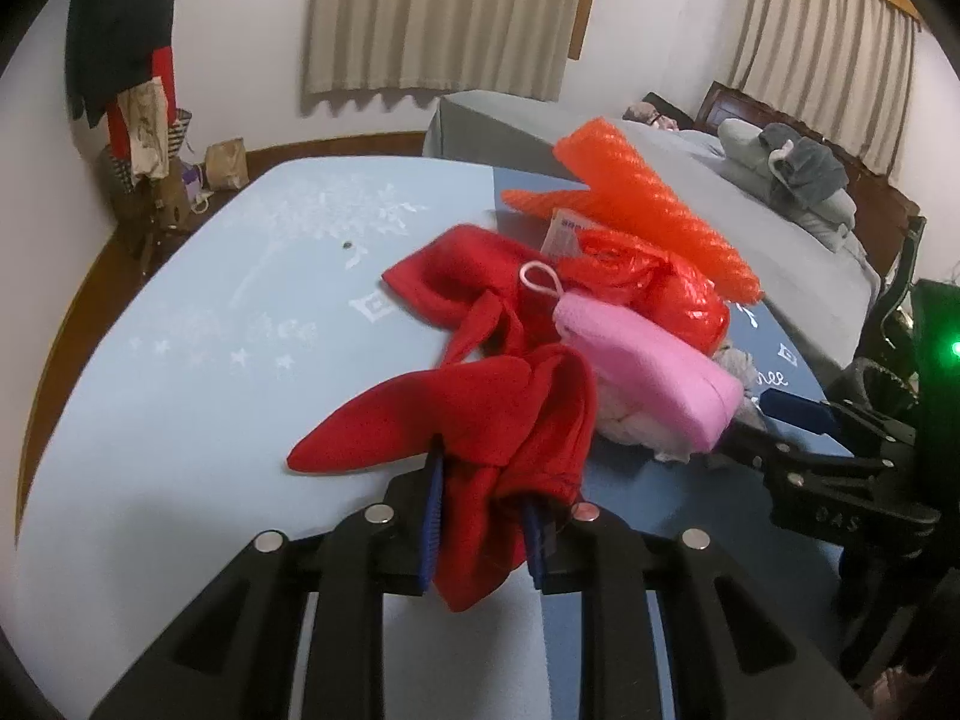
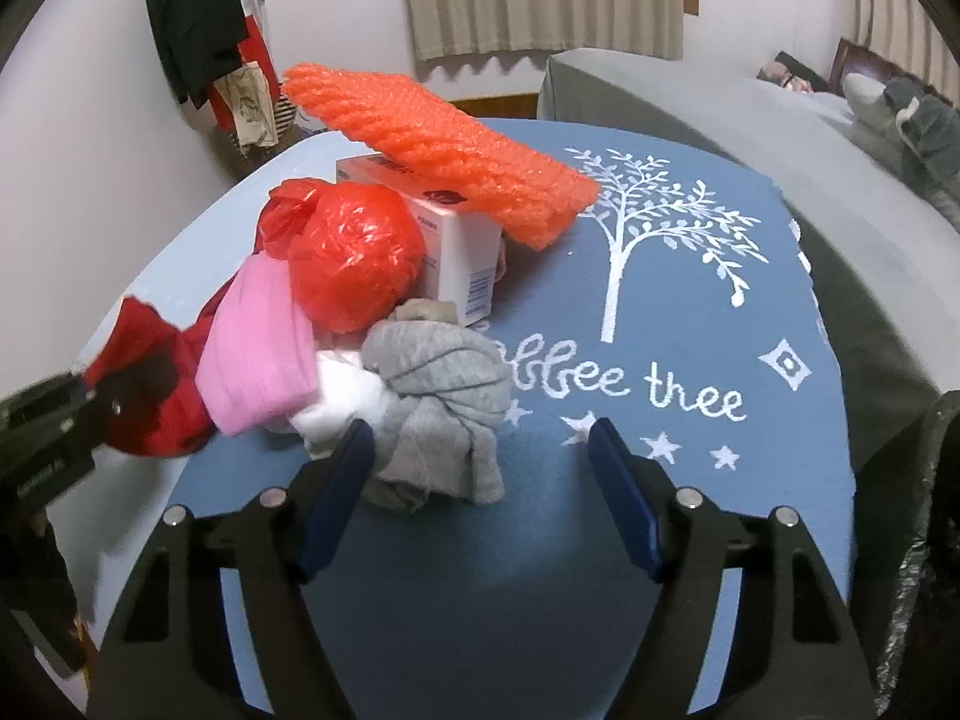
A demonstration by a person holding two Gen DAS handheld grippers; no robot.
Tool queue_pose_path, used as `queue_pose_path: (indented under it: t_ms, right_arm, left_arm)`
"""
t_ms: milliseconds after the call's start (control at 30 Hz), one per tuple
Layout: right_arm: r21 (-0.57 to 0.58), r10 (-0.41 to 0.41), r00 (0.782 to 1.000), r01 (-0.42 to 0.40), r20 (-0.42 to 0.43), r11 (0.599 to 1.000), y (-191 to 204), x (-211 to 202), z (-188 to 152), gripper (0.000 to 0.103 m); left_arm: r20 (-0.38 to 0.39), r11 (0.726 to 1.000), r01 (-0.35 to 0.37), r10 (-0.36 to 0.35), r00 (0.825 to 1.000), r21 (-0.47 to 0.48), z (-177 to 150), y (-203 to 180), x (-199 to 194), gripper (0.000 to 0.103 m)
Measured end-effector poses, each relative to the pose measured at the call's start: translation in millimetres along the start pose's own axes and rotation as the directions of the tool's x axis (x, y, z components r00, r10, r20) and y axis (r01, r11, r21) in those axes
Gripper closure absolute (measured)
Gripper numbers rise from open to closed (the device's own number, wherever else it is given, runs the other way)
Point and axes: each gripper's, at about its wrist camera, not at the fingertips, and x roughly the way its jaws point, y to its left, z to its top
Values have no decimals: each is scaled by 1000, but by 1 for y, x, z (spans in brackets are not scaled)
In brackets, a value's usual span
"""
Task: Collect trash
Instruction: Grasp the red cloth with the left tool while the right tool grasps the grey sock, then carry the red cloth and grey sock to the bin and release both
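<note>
Curtained windows [image 1: 447,18], grey bed [image 1: 750,204]

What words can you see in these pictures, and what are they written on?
"tree": white letters on the blue tablecloth; the curly word before it is partly hidden by the grey cloth.
"DAS": raised letters on the right gripper, seen from the left wrist; not certain.
White box: print and barcode too small and blurred to read.
Left gripper: white label too blurred to read.

beige curtains [image 1: 444,18], grey bed [image 1: 750,204], hanging clothes [image 1: 120,30]
</note>
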Motion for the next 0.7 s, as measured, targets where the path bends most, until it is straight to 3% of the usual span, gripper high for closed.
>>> queue_pose_path:
  t_ms: [33, 67, 100, 200, 700]
  right_arm:
    - [-1, 7, 1000, -7, -4, 1000, 0, 1, 1, 39]
    - [-4, 25, 1000, -25, -14, 1000, 1, 3, 1, 54]
    - [-8, 39, 999, -39, -20, 999, 2, 4, 1, 61]
    - [-20, 46, 999, -47, -20, 999, 3, 2, 2, 76]
    - [66, -2, 998, -3, 67, 998, -41, -65, -8, 78]
  left_arm:
    - [-2, 1000, -4, 4, 1000, 1, -3, -1, -1, 80]
    - [-3, 1000, -3, 3, 1000, 2, -4, -2, -2, 80]
    - [-3, 1000, -4, 4, 1000, 4, -5, -4, -3, 81]
    - [12, 1000, 3, -3, 1000, 13, -5, -9, -9, 81]
    - [101, 991, 101, -110, 989, 88, 13, -61, -50, 82]
